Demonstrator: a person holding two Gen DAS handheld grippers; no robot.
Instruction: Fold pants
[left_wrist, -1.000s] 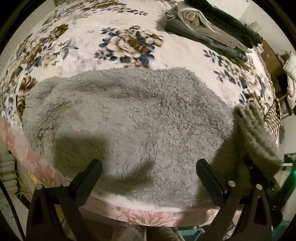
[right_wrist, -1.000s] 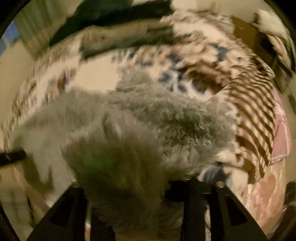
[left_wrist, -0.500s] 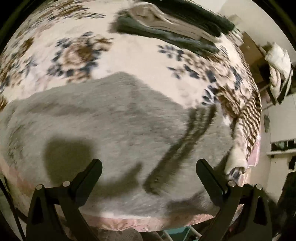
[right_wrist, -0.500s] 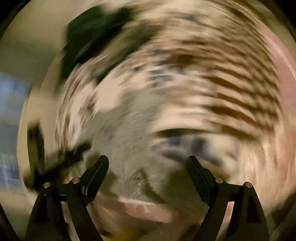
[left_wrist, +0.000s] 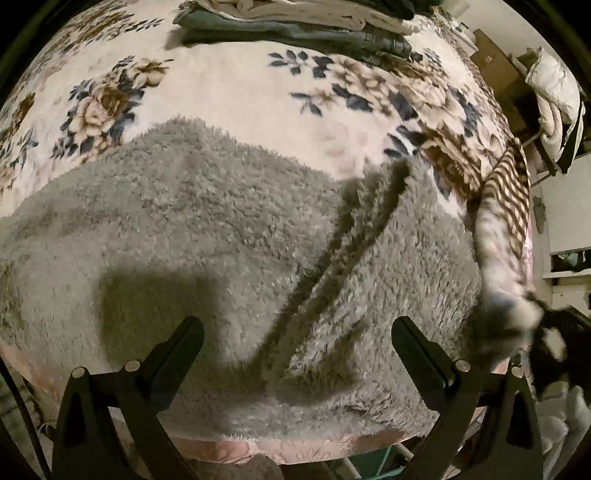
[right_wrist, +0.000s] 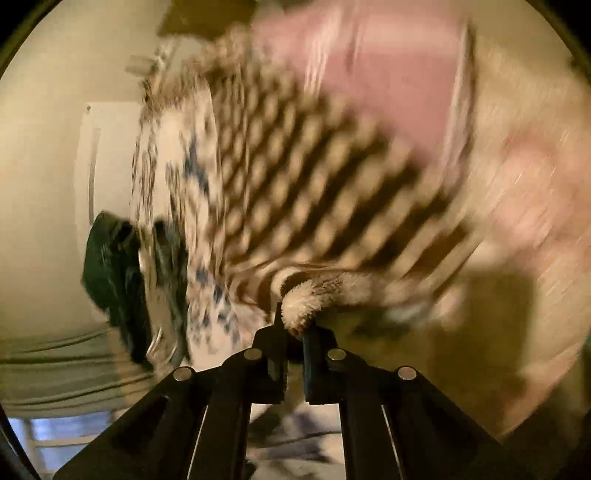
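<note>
- Left hand-held gripper: fingers spread wide, nothing between them. It hovers over the near edge of the grey fleecy pants, which lie spread flat on the bed close to its near edge.
- Right hand-held gripper: jaws nearly closed on a tuft of pale fleecy fabric, judged to be an edge or corner of the pants. In the left wrist view this corner appears at the right, lifted off the bed and blurred.
- The right wrist view is heavily smeared by motion; exactly which part of the garment is pinched cannot be told.
- Judgement on the step in hand: the right side is being carried over to make a fold. To do this well, carry the lifted edge low and across, so that it lands square on the opposite edge.
- The free left hand-held gripper would serve best by pinning or pinching the near edge, as thick pile tends to drag the lower layer along.
- Risk: a small pinch on fluffy cloth may slip under a fast swing; a slower carry is advised.
- Dark streak shadows cross the middle of the pants; they are not creases.
- Far side of the bed: a stack of folded clothes, well apart from the pants. The fold should stay short of it.
</note>
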